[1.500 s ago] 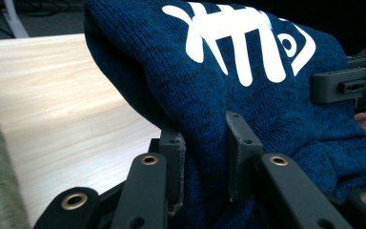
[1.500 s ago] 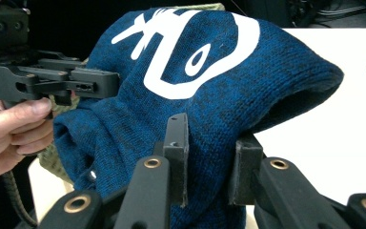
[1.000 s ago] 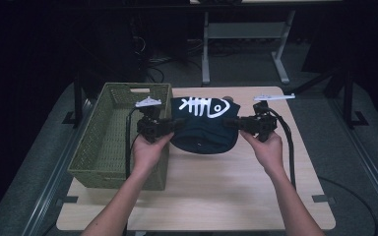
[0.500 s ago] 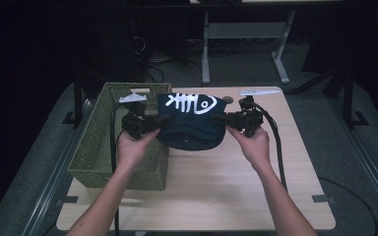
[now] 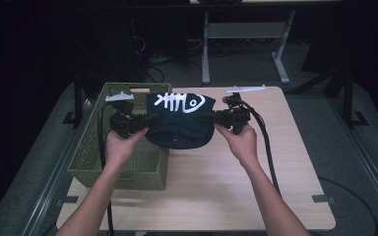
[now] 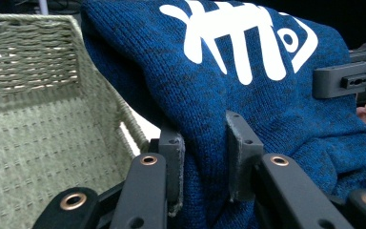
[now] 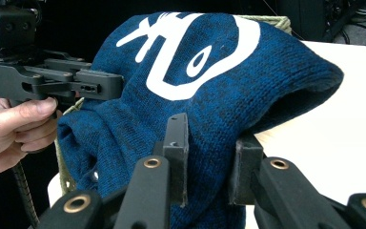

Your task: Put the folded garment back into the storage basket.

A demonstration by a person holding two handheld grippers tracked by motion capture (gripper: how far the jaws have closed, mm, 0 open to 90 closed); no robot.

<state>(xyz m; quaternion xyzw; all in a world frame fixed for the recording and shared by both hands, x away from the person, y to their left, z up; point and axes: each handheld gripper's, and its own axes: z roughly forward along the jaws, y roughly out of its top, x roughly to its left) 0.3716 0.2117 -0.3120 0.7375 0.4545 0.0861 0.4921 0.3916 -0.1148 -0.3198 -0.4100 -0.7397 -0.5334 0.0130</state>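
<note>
Above the pale wooden surface (image 5: 275, 162), my left claw (image 5: 145, 120) and right claw (image 5: 207, 117) each pinch the dark-blue knitted fishbone-print garment (image 5: 179, 125); next, I judge, lowering it into the green woven basket (image 5: 96, 152).

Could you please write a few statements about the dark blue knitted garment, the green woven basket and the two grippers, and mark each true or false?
1. Both grippers clamp the dark blue knitted garment. True: the left gripper and the right gripper each pinch a fold of it from opposite sides.
2. The garment bears a red star. False: it bears a white fish-skeleton print.
3. The green woven basket stands at the table's left side. True.
4. The garment lies folded at the bottom of the basket. False: it hangs between the grippers, over the basket's right edge and the light wooden table.
5. The right gripper's jaws stand wide open. False: they are shut on the knit.
</note>
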